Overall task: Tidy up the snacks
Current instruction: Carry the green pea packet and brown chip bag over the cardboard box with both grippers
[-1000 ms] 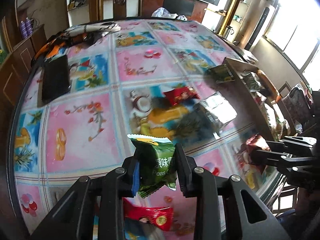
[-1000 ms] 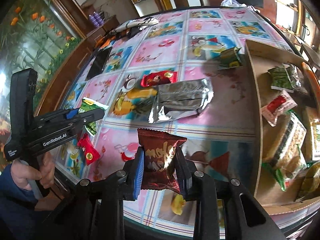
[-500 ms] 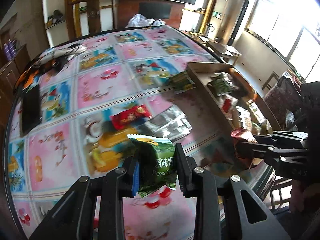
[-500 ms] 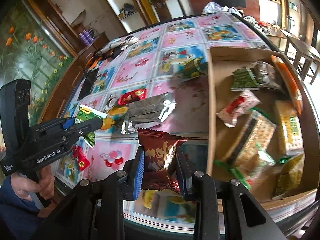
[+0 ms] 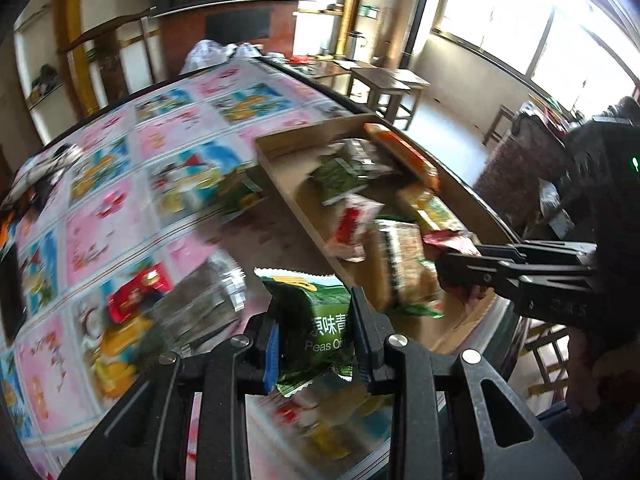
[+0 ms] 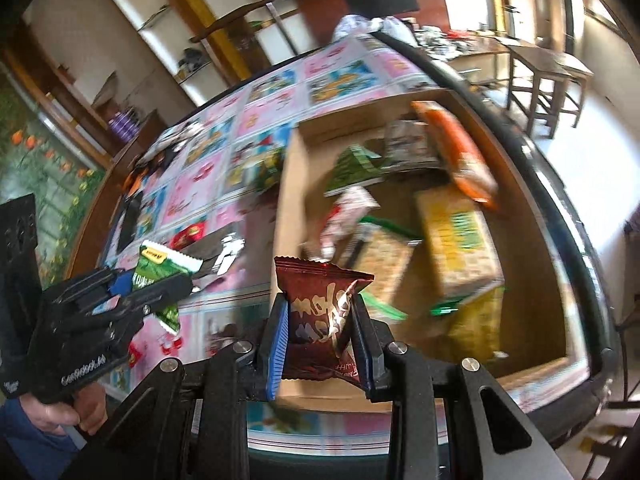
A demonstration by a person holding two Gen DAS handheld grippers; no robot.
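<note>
My left gripper [image 5: 314,338] is shut on a green pea-snack packet [image 5: 316,320], held above the table near the cardboard tray's [image 5: 280,168] near left edge. The right gripper [image 6: 320,340] is shut on a dark red snack packet [image 6: 322,312], held over the near end of the tray [image 6: 288,184]. The tray holds several packets: green, orange, yellow and red-and-white ones. From the right wrist view, the left gripper [image 6: 160,284] shows at the left with its green packet [image 6: 160,268]. In the left wrist view, the right gripper [image 5: 460,268] reaches in over the tray from the right.
On the flowered tablecloth [image 5: 104,216] left of the tray lie a silver foil packet [image 5: 208,300], a red packet [image 5: 138,290] and a green packet [image 5: 244,192]. A black phone-like slab [image 6: 130,216] lies further left. Small wooden tables and chairs [image 6: 548,80] stand beyond the table edge.
Both grippers have swept to the right with their packets, from over the tablecloth toward the tray, and both have rolled somewhat. The right one now hangs over the tray's near end.
</note>
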